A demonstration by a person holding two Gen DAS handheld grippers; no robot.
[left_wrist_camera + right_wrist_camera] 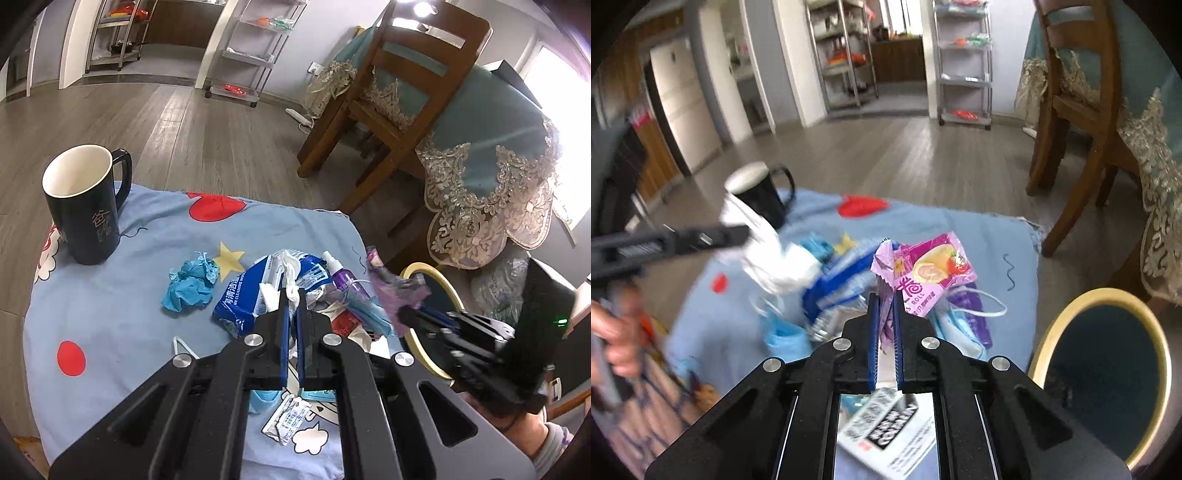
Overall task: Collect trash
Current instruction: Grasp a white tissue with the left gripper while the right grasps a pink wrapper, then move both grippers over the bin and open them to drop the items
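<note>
Left tool [293, 308] pinches white tissue [290, 269] upright; right tool [885, 314] grips pink wrapper [931, 271] upward.

The crumpled blue-and-white plastic wipes pack [240, 295] carries white Chinese characters, of which 清洁 can be made out, with the English line "CLEANING WIP…" beneath, cut off by a fold. The tall black ceramic mug [86, 206] with a white inside has pale Chinese characters on its side; the largest looks like 爸, the rest too small to read. The pink-purple foil snack wrapper [931, 273] shows "ROLL" beside a large white character. The white printed card [886, 435] bears blurred bold black lettering and a code pattern, not legible.
</note>
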